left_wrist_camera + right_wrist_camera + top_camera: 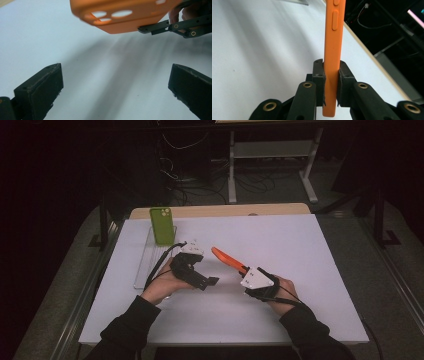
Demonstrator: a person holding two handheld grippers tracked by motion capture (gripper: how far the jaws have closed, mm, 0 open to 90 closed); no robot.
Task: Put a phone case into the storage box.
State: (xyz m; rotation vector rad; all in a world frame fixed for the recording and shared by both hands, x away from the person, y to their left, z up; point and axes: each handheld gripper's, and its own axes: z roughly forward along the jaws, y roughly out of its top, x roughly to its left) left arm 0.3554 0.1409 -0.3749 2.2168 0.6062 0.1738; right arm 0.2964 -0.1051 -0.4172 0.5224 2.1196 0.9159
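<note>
The orange phone case (227,260) sits just left of centre in the high view, lifted off the white surface (300,250), its long axis running from lower right to upper left. The right gripper (245,271) pinches its lower end edge-on, both jaws pressed against the 2 flat faces, as the right gripper view shows (331,62). The free end points toward the left gripper (212,281), which lies just left of it with jaws spread wide and nothing between them. The left hand looks nearer for a handover. Further up left, a green phone (162,225) leans in a clear stand (150,255).
</note>
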